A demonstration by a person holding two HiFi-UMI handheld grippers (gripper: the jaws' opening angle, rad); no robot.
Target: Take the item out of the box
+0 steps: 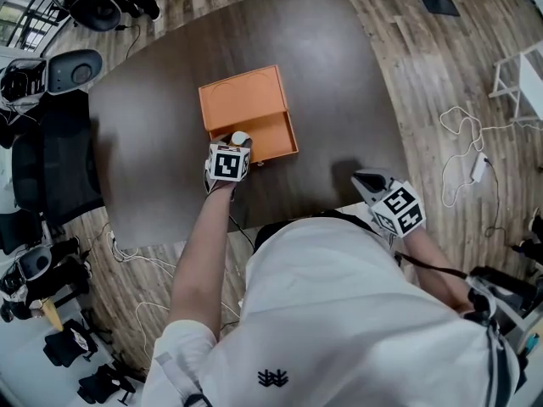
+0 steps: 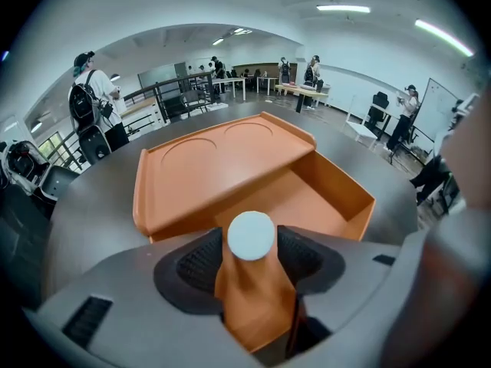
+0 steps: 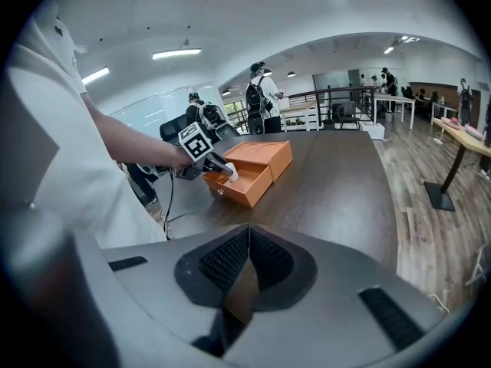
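An orange box (image 1: pixel 242 98) lies on the dark table (image 1: pixel 331 66), its drawer (image 1: pixel 273 136) slid out toward me. A small white round item (image 1: pixel 241 136) stands at the drawer's near left corner. My left gripper (image 1: pixel 237 142) reaches down over that corner. In the left gripper view the item (image 2: pixel 251 235) sits between the black pads (image 2: pixel 201 261) with only slim gaps, jaws open around it, and the box (image 2: pixel 222 167) lies beyond. My right gripper (image 1: pixel 363 179) hovers over the table's near right edge, its jaws (image 3: pixel 245 255) shut on nothing; from there the box (image 3: pixel 261 158) and item (image 3: pixel 232 174) show.
Office chairs (image 1: pixel 59 75) stand off the table's left side. Cables (image 1: pixel 467 142) trail on the wood floor at the right. The table's near edge runs just in front of my body. Several people stand far back in the room (image 2: pixel 92 98).
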